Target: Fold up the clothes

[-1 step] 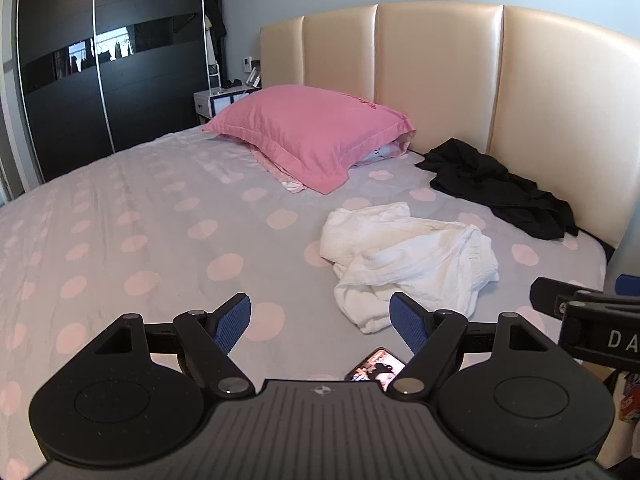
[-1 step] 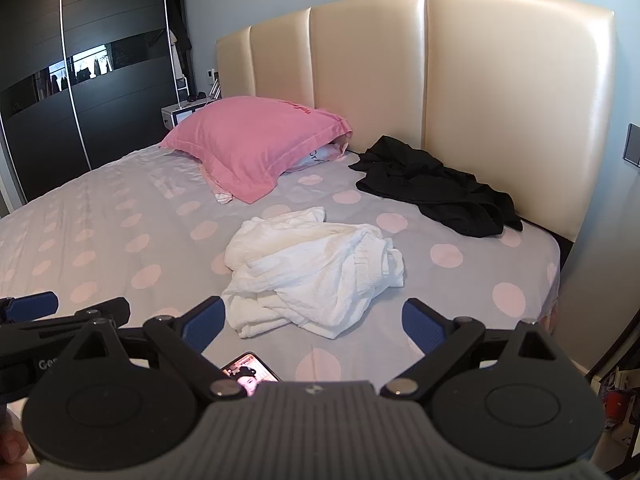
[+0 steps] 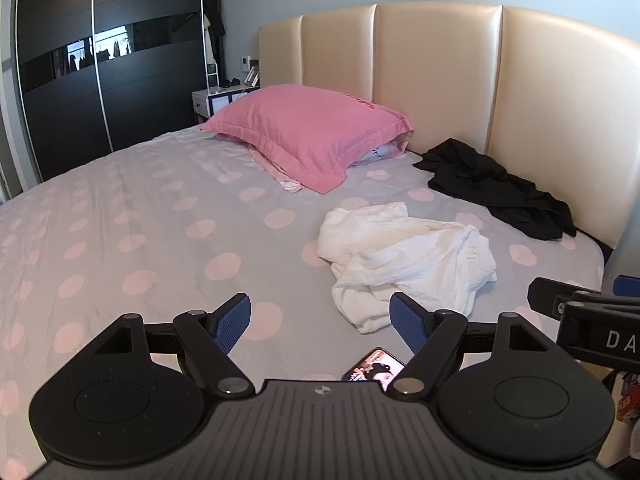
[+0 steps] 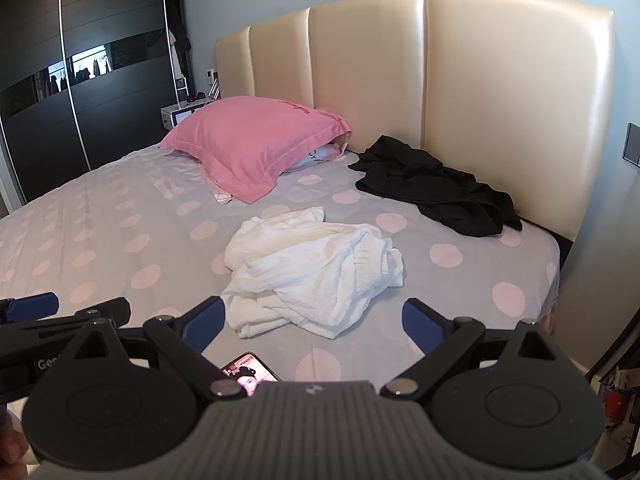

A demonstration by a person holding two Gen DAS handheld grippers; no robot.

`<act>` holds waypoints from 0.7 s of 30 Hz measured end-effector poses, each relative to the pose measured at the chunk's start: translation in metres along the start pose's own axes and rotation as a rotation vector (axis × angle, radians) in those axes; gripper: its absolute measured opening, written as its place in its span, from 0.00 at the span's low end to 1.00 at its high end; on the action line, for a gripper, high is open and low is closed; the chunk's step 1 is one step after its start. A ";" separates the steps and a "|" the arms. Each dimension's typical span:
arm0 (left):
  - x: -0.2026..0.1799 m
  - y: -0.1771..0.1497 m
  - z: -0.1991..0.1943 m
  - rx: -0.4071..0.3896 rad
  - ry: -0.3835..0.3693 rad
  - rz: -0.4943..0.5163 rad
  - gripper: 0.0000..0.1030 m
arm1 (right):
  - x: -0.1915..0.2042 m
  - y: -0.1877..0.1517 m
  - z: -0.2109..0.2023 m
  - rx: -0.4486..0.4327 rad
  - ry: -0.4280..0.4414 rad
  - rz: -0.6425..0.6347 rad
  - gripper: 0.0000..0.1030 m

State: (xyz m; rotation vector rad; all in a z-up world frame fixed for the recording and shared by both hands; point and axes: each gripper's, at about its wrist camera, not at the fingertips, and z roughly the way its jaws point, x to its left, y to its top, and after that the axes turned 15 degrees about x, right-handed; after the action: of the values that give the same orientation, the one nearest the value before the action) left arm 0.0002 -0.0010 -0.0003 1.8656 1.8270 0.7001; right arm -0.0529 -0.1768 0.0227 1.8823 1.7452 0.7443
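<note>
The crumpled white cotton garment (image 4: pixel 312 270) lies in a heap on the dotted grey bedsheet (image 3: pixel 120 216), and the rumpled black garment (image 4: pixel 436 188) sits by the cream padded headboard (image 4: pixel 500 92): neither is folded. The left gripper (image 3: pixel 320 320) and right gripper (image 4: pixel 314 322) hover wide open, holding nothing.

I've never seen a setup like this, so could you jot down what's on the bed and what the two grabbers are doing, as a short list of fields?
Surface: bed with a dotted sheet
White garment: crumpled, nearest the grippers
Black garment: crumpled by the headboard
Pillow: pink, near the headboard
Phone: at the near edge, screen lit
Left gripper: open, holding nothing
Right gripper: open, holding nothing
Folding: not yet begun
</note>
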 end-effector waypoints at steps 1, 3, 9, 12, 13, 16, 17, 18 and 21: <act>-0.001 0.000 0.000 -0.002 0.007 0.006 0.74 | 0.001 0.000 0.000 -0.001 0.001 0.002 0.93; -0.003 0.000 0.001 -0.006 0.021 0.019 0.74 | 0.002 0.000 -0.001 -0.002 0.004 0.006 0.93; 0.001 0.004 0.003 0.009 -0.010 -0.007 0.74 | 0.001 0.000 -0.002 -0.008 0.012 0.016 0.93; 0.000 0.006 0.001 0.009 -0.011 -0.001 0.74 | 0.000 0.000 0.000 -0.009 0.013 0.015 0.93; 0.000 0.007 0.002 0.011 -0.011 0.000 0.74 | 0.002 0.000 0.001 -0.008 0.012 0.014 0.93; 0.000 0.007 0.002 0.016 -0.006 0.002 0.74 | 0.005 0.000 0.003 -0.008 0.010 0.011 0.93; 0.000 0.007 0.003 0.019 -0.005 0.001 0.74 | 0.005 0.000 0.003 -0.009 0.011 0.011 0.93; 0.001 0.007 0.003 0.022 -0.004 -0.001 0.74 | 0.006 0.000 0.003 -0.010 0.010 0.011 0.94; 0.001 0.006 0.004 0.027 -0.003 -0.001 0.74 | 0.008 -0.001 0.002 -0.009 0.008 0.009 0.94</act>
State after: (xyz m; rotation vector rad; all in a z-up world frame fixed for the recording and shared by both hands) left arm 0.0079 0.0002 0.0003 1.8812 1.8443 0.6753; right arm -0.0517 -0.1683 0.0212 1.8844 1.7367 0.7630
